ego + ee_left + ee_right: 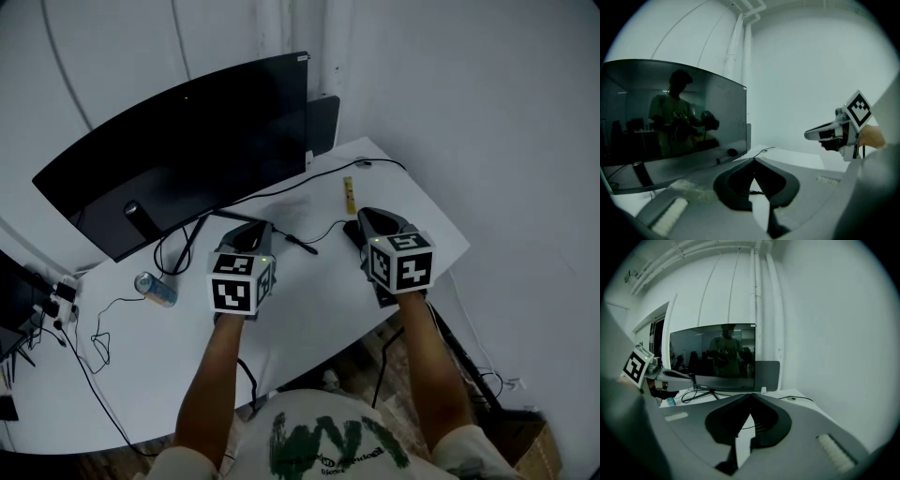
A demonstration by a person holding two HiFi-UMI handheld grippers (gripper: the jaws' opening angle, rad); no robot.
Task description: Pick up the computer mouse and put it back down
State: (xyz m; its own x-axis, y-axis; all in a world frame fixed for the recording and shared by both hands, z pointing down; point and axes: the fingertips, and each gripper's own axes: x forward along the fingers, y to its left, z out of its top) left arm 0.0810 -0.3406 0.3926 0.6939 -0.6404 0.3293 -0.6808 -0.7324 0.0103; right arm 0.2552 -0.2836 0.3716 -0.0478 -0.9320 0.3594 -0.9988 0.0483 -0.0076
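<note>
The dark computer mouse (350,228) lies on the white desk (309,300), with its cable running off to the left. My right gripper (364,214) hovers just right of it and hides part of it. Seen along its own jaws, the right gripper (751,395) is shut, tips together and nothing between them. My left gripper (246,228) hangs above the desk in front of the monitor stand. Its jaws (752,160) also meet at the tips and hold nothing. The right gripper (834,133) shows at the right of the left gripper view, raised above the desk.
A wide curved monitor (187,150) stands along the back of the desk. A drink can (155,289) lies on its side at the left. A yellow strip (349,194) and a black pen-like thing (300,244) lie near the mouse. Cables and a power strip (56,295) crowd the left end.
</note>
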